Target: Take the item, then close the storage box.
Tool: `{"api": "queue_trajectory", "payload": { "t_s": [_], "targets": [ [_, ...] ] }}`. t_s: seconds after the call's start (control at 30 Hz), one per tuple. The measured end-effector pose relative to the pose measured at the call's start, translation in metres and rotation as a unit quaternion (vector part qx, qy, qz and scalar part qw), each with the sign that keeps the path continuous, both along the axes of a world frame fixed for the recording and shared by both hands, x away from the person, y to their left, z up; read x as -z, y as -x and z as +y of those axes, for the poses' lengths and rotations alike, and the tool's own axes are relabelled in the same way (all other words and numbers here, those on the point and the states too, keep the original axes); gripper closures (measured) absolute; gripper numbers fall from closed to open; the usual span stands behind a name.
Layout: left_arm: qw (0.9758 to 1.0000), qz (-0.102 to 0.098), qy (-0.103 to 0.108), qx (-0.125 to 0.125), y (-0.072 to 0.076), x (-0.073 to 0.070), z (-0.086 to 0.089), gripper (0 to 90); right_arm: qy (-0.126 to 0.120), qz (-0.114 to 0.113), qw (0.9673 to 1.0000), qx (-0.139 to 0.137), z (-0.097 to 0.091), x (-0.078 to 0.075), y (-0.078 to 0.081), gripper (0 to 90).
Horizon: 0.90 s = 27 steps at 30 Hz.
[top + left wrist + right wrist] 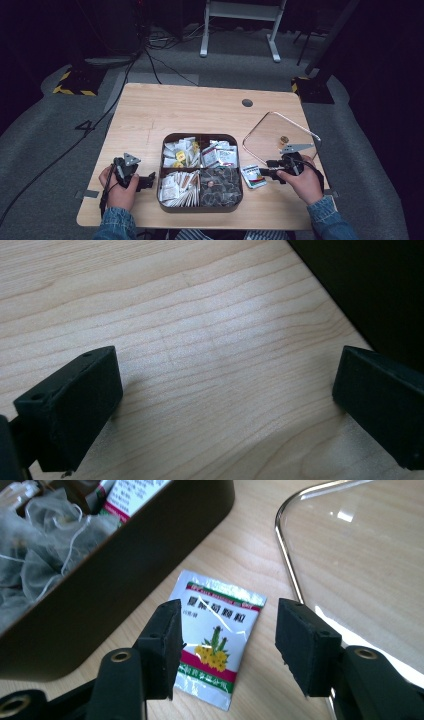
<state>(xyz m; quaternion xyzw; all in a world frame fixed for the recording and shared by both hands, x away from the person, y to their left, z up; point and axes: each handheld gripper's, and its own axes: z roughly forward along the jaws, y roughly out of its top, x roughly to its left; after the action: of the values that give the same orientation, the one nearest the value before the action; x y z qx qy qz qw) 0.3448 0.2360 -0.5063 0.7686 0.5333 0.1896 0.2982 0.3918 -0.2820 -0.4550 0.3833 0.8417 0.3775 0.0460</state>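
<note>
A white sachet [220,622] with red and green bands and a yellow flower print lies flat on the table, just right of the brown tray [140,555]. My right gripper [227,645] hovers over it, open, with one jaw on each side and neither pad pressing it. In the high view the sachet [253,176] sits between the tray [200,135] and my right gripper [262,172]. My left gripper [150,181] rests left of the tray, open. Between its jaws there is bare wood [225,400].
The tray has four compartments with paper sachets, small packets and mesh tea bags [40,535]. A glass lid [280,132] with a metal rim lies flat right of the tray, close to my right hand. The tray's dark wall [380,290] stands beside the left gripper.
</note>
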Motion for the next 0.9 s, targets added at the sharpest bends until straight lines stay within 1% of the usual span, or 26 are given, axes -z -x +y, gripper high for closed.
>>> {"api": "queue_trajectory", "payload": {
  "t_s": [0.2,0.27,0.3,0.33,0.43,0.53,0.6,0.73,0.9],
  "targets": [
    [1.0,0.0,0.0,-0.001,-0.001,0.0,0.0,0.0,-0.016,-0.02,0.9996,0.006,-0.004,-0.005,0.0,45.4],
    [1.0,-0.001,0.0,-0.002,-0.001,0.0,-0.001,0.0,-0.024,-0.032,0.9992,0.006,-0.005,-0.007,0.0,45.4],
    [1.0,-0.001,0.0,-0.002,-0.001,0.0,-0.001,0.1,-0.024,-0.032,0.9992,0.006,-0.005,-0.007,0.0,45.4],
    [1.0,0.0,0.0,-0.002,-0.001,0.0,-0.001,0.1,-0.03,-0.047,0.9984,0.007,-0.005,-0.01,0.0,45.4],
    [1.0,0.0,0.0,-0.002,-0.001,0.0,-0.001,0.1,-0.041,-0.069,0.9967,0.011,-0.008,-0.015,0.0,45.4],
    [1.0,0.0,0.0,-0.002,-0.001,0.0,-0.001,0.0,-0.051,-0.092,0.9941,0.026,-0.014,-0.021,-0.002,44.7],
    [1.0,0.0,0.0,-0.002,-0.001,0.0,-0.001,0.1,-0.055,-0.102,0.9926,0.038,-0.019,-0.024,-0.003,43.9],
    [1.0,0.0,0.0,-0.002,-0.001,0.0,-0.001,0.1,-0.056,-0.109,0.991,0.053,-0.028,-0.026,-0.008,42.2],
    [1.0,-0.001,0.0,0.0,-0.001,0.0,0.0,0.0,-0.054,-0.128,0.9884,0.062,-0.033,-0.031,-0.014,40.7]
  ]
}}
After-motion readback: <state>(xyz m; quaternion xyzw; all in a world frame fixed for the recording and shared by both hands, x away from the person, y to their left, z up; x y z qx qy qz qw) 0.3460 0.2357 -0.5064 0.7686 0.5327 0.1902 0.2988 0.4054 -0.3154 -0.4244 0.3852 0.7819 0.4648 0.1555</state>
